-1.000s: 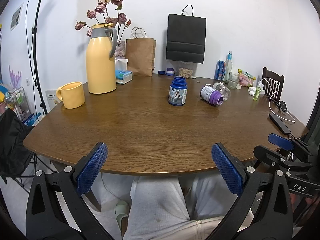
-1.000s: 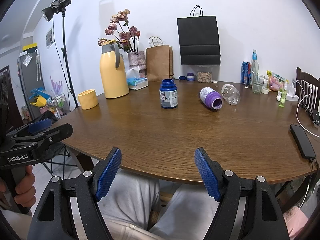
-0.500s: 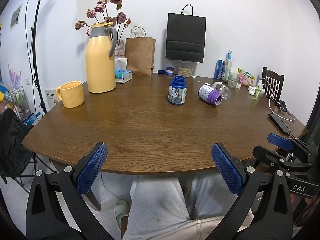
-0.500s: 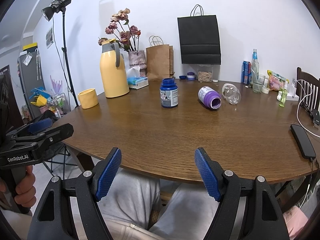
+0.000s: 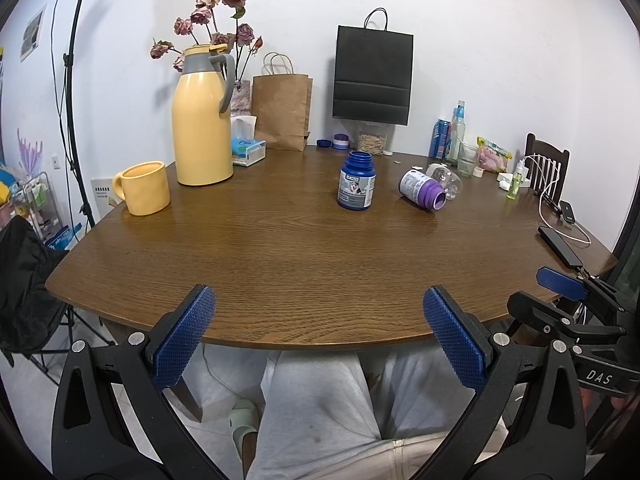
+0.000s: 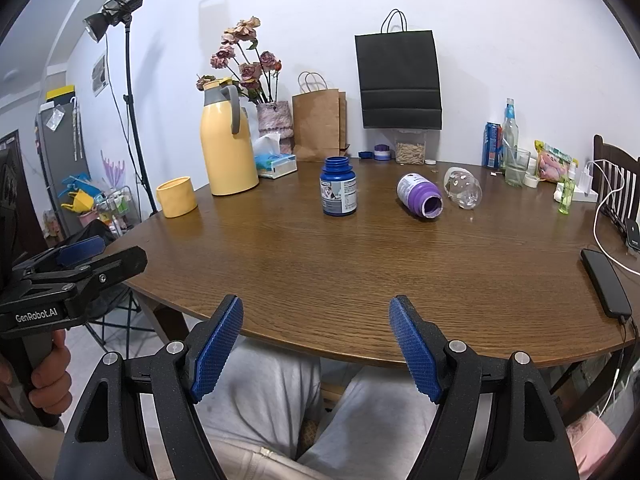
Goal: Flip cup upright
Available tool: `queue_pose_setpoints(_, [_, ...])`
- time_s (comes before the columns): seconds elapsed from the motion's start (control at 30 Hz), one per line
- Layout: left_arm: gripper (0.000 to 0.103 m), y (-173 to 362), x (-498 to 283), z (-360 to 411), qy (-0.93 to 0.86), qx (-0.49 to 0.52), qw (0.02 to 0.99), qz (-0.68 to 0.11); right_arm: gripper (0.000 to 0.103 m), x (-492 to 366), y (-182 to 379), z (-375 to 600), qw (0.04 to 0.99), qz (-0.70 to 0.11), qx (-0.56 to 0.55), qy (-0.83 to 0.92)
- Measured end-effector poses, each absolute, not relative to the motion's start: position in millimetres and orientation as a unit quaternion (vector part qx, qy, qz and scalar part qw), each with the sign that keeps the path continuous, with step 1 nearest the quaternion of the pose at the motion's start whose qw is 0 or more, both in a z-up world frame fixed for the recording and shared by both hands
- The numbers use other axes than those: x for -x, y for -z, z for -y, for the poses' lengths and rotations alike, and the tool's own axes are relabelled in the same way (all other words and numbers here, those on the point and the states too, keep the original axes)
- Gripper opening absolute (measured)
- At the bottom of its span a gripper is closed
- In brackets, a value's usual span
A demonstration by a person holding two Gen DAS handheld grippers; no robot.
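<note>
Lying on its side far across the wooden table (image 5: 280,264), the purple cup (image 5: 423,190) points its open mouth toward the near right, its white-labelled base turned away toward the wall; in the right wrist view the same cup (image 6: 420,195) shows its hollow mouth facing the camera. It rests well beyond both pairs of tongs, which hang back at the near edge of the table, over the person's lap. The left gripper (image 5: 318,334) has its blue-padded fingers spread wide with nothing between them, and the cup sits ahead of it and to the right, roughly in line with the right-hand finger. The right gripper (image 6: 316,344) is likewise spread wide and holds nothing; the cup lies ahead of it and a little right of its middle. Just beside the cup, on its far right, a clear plastic bottle (image 6: 463,189) also lies on its side, near the cup but whether they touch cannot be told. A blue pill bottle (image 6: 338,192) stands upright to the cup's left, apart from it. Further left stand a tall yellow thermos (image 5: 203,120) and a yellow mug (image 5: 144,188), both upright. A black phone (image 6: 606,282) lies near the table's right edge.
</note>
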State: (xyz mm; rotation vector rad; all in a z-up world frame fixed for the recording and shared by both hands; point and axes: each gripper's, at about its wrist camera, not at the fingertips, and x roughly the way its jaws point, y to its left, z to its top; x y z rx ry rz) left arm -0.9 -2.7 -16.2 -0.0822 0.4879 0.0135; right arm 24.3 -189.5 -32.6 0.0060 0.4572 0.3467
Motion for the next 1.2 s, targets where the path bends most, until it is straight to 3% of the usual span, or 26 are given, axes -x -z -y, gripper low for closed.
queue_pose_setpoints(0.43, [0.103,15.8,-3.7,0.1,-0.007,0.037,0.969,-0.243,0.080,-28.3,30.6,192.2,0.961,-0.221,-0.002,-0.166])
queue_pose_setpoints(0.7, [0.103,3.1,-62.5,4.3,0.003,0.000,0.978,-0.210,0.080,-88.8,24.8,221.4,0.967,-0.222,-0.016,-0.123])
queue_pose_setpoints(1.2, [0.103,38.2,-245.0,25.3,0.069,0.066,0.931,-0.352,0.080,-299.1,21.8,251.6,0.952,-0.292,0.010,-0.094])
